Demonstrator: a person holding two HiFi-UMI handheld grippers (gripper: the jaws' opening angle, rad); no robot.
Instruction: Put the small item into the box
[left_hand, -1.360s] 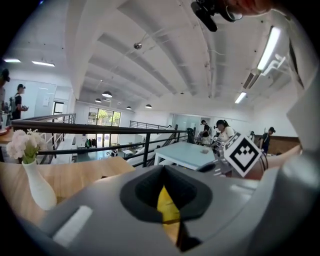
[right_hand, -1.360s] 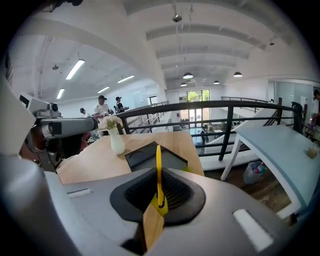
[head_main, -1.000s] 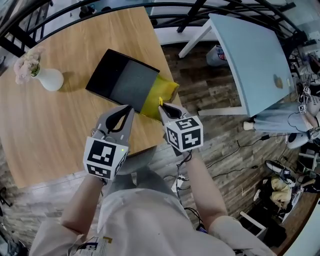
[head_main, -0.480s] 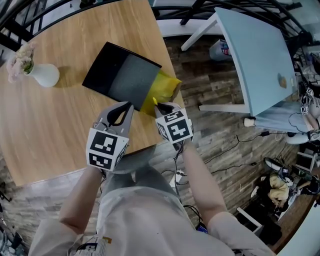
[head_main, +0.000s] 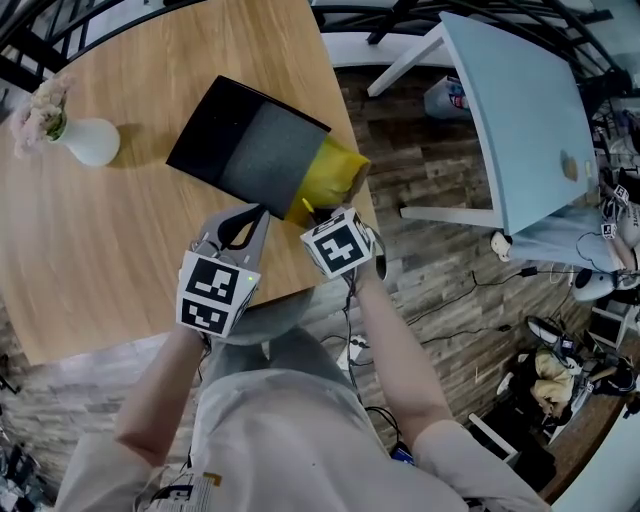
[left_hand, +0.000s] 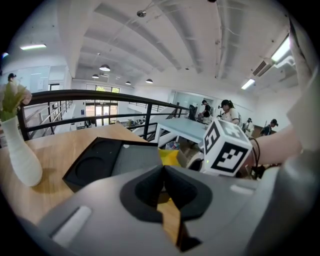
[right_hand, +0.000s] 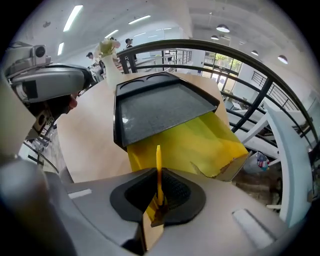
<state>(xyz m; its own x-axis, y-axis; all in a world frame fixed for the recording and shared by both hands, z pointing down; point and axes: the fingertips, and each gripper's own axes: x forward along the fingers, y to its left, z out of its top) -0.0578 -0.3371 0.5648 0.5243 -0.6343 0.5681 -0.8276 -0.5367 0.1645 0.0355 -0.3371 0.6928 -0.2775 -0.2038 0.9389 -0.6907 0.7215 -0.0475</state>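
Right hand-held gripper (right_hand: 159, 202) pinches a thin yellow item (right_hand: 159, 167) beside the black box (right_hand: 160, 112) on the desk (right_hand: 92, 137); left hand-held gripper (left_hand: 164, 172) closed, empty.

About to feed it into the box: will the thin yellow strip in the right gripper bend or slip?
Probably stiff: the yellow strip stands straight from the right gripper, no droop. Seen edge-on it looks thin, so likely light, and it may twist or slip if it catches the box.

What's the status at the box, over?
Left gripper shut, empty. Right gripper shut on thin yellow item, just short of box. Path looks clear.
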